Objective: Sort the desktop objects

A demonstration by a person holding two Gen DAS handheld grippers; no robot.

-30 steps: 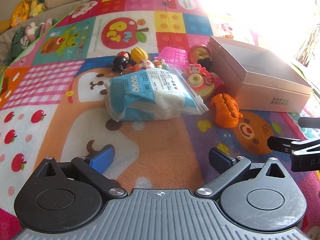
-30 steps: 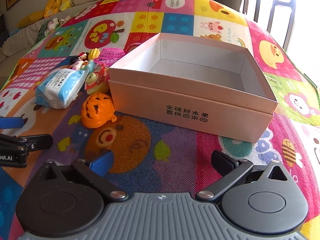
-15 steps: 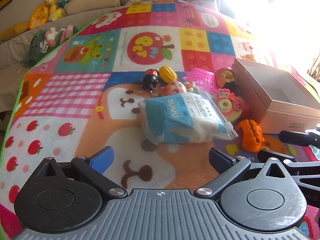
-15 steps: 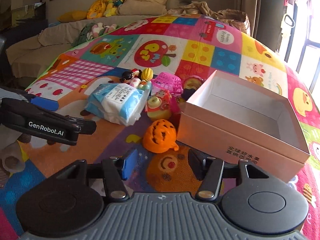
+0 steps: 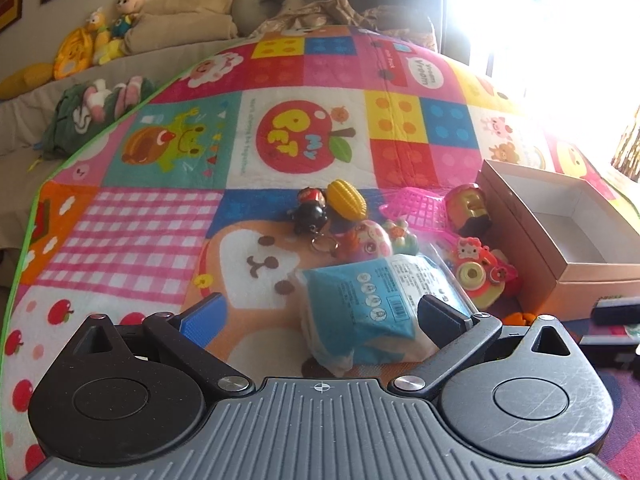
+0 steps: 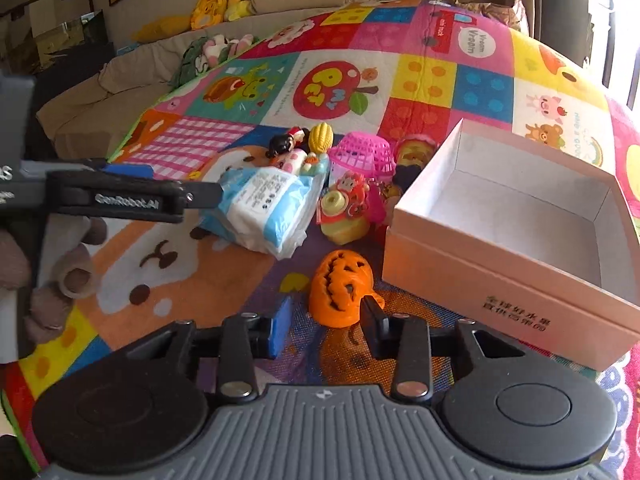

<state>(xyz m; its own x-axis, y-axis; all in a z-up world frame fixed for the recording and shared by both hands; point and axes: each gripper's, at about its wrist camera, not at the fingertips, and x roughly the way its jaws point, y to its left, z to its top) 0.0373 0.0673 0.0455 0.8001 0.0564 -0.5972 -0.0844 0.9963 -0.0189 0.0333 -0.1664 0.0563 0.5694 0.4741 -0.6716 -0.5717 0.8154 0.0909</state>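
A blue and white wet-wipes pack [image 5: 372, 304] [image 6: 268, 204] lies on the colourful play mat [image 5: 160, 220]. My left gripper [image 5: 320, 316] is open, with the pack partly between its fingers; it also shows in the right wrist view [image 6: 192, 196] beside the pack. An orange pumpkin toy [image 6: 342, 284] sits just in front of my right gripper [image 6: 326, 320], which is partly open and empty. An empty pink cardboard box [image 6: 520, 220] [image 5: 560, 232] stands to the right. Behind the pack lie a yellow corn toy [image 5: 346, 199], a black doll keychain [image 5: 310, 212], a pink basket [image 6: 362, 152] and a toy camera [image 6: 344, 208].
Pillows and stuffed toys [image 5: 100, 44] lie on a sofa behind the mat. Bright window glare fills the right of the left wrist view. The mat's green edge [image 5: 24, 240] runs down the left.
My left gripper moved forward up to the wipes pack. My right gripper pulled back, turned left toward the pumpkin toy, and its jaws narrowed.
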